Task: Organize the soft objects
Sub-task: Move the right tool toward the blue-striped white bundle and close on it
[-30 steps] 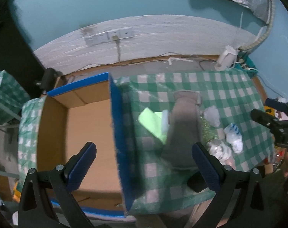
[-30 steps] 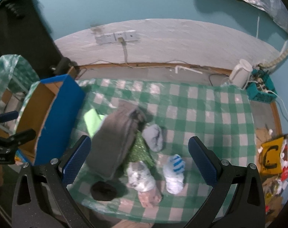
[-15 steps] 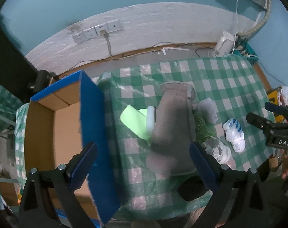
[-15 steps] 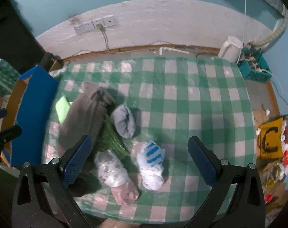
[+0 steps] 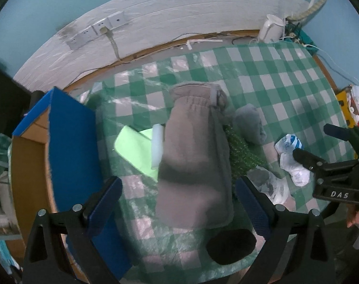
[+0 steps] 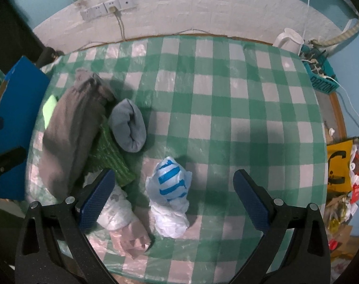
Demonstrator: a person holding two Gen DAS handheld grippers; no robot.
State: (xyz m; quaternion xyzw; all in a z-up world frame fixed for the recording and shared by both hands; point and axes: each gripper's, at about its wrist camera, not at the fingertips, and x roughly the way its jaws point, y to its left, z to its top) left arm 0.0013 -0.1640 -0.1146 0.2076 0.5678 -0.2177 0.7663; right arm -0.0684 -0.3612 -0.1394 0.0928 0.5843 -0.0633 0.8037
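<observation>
A long grey-brown garment (image 5: 193, 156) lies on the green checked tablecloth (image 5: 286, 80); my left gripper (image 5: 177, 196) hangs open above its near end. Beside it lie a lime-green cloth (image 5: 134, 149), a green knitted piece (image 5: 241, 151), a rolled grey sock (image 6: 129, 125), a blue-striped white plastic bag (image 6: 170, 187), a white bundle (image 6: 115, 210), a pink cloth (image 6: 132, 239) and a black item (image 5: 231, 243). My right gripper (image 6: 172, 198) is open above the striped bag. The garment also shows in the right wrist view (image 6: 68, 132).
An open blue-edged cardboard box (image 5: 70, 142) stands at the table's left end. A white kettle (image 6: 288, 37) and a teal basket of cables (image 6: 319, 71) sit at the far right. Yellow packaging (image 6: 338, 163) lies off the right edge.
Both grippers have shifted right: the left from over the box to above the grey-brown garment, the right to above the striped bag. Both stayed open. No object moved.
</observation>
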